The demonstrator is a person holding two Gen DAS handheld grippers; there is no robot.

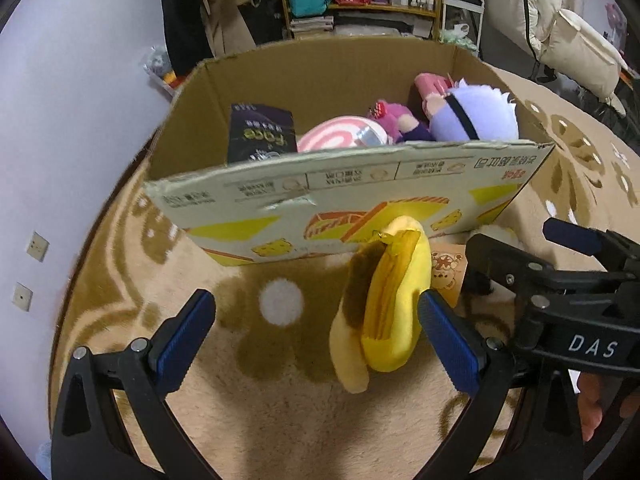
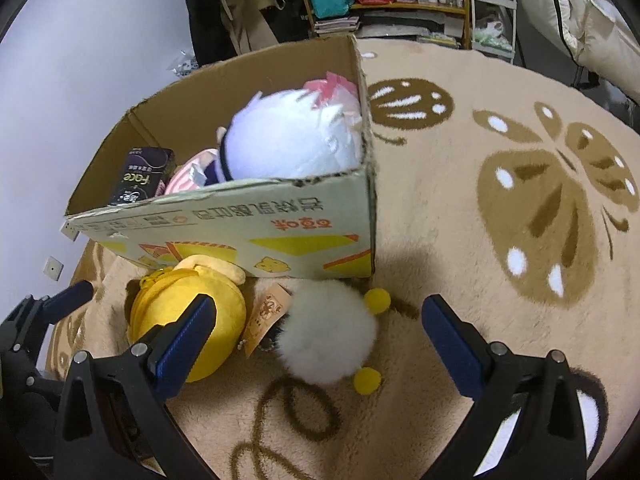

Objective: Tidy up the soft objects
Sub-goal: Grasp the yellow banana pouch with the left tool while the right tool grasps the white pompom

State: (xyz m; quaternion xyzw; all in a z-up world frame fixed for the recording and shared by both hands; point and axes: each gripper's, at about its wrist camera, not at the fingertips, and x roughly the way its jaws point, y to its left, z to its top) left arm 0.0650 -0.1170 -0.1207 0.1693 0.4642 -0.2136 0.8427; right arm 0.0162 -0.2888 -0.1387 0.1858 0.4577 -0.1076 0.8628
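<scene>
Pick-up step. Yellow plush (image 1: pixel 386 300) and white pompom (image 2: pixel 326 330) on rug (image 2: pixel 520 280), just before box (image 1: pixel 360 204) already holding plushes. Left claw (image 1: pixel 316 320) spread — plush touching one pad. Right claw (image 2: pixel 320 330) spread around pompom. Next, likely: pinch, lift over wall, drop inside.

One cardboard box (image 2: pixel 280 216), two plush toys (image 2: pixel 324 336) outside it, one rug (image 2: pixel 520 320).
</scene>
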